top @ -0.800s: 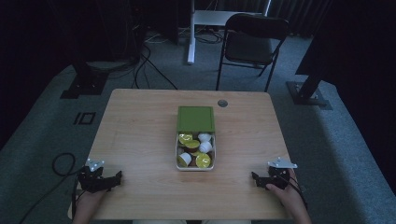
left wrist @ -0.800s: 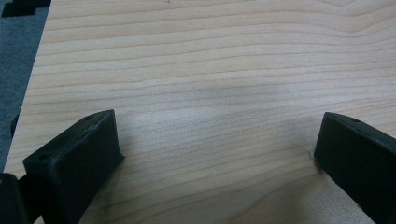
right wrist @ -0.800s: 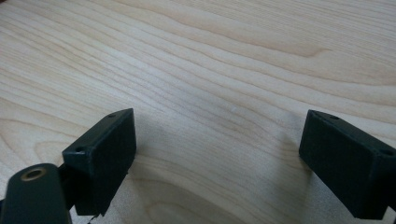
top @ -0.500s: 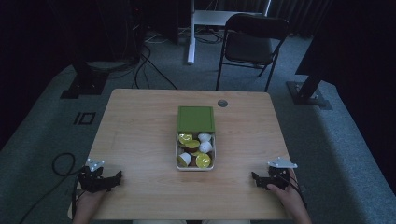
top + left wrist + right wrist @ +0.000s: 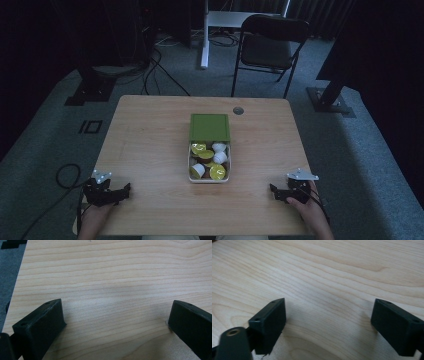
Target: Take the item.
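Observation:
A white box (image 5: 190,170) with several yellow-topped and white capsules (image 5: 217,172) sits mid-table, its green lid (image 5: 210,127) lying just behind it. My left gripper (image 5: 125,189) rests near the table's front left corner, jaws wide open over bare wood (image 5: 115,315). At the front right, my right gripper (image 5: 273,191) also stands open, nothing between its fingers (image 5: 270,322). Both point inward toward the box, well apart from it.
The wooden table (image 5: 150,135) has a round grommet (image 5: 238,110) at the back right. A black folding chair (image 5: 267,47) stands behind the table. Cables lie on the grey carpet at the left.

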`<state>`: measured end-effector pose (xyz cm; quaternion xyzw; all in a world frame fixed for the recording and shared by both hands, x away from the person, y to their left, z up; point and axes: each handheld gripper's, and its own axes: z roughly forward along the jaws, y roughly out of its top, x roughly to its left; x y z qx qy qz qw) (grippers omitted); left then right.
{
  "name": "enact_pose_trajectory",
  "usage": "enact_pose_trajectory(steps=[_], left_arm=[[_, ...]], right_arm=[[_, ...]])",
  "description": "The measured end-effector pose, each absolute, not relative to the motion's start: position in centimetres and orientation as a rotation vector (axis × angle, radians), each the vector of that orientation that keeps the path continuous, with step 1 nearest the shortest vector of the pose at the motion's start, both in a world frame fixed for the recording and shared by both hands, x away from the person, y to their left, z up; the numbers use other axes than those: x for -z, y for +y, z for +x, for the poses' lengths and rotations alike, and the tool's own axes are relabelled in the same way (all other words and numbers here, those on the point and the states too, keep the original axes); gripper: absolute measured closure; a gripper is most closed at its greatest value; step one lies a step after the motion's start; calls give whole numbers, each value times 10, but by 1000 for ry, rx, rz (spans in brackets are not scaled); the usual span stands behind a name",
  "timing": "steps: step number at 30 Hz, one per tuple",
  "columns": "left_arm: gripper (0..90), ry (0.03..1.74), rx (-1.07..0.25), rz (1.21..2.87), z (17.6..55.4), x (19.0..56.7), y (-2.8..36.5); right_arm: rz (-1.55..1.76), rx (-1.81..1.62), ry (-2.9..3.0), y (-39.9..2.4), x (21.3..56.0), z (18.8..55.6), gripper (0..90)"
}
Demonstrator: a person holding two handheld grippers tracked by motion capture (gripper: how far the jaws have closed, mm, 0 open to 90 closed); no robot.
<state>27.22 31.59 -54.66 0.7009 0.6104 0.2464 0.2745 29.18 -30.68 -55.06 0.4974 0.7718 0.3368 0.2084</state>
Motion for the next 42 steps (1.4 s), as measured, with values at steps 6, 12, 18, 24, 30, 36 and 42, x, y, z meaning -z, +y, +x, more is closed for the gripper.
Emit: enact_pose_trajectory(steps=[6,12,18,24,30,36,42], left_arm=[[5,1642,-663,1884,272,547,316],[5,1641,-663,1884,272,547,316],[5,1641,-663,1884,272,547,316],[5,1641,-663,1884,272,547,316],[5,1641,-663,1884,272,547,316],[5,1642,-663,1884,272,547,316],[5,1642,-663,1881,272,547,316]], right_arm=[[1409,-966,2138,-308,546,292,126],[1403,-1029,2078,-309,530,292,119],[1401,-1055,2043,-310,520,292,119],[1384,-1078,2038,-309,507,292,137],[1351,-1084,2018,-303,492,293,134],[1312,-1117,2019,-295,480,296,128],[1283,-1158,2024,-284,468,300,128]])
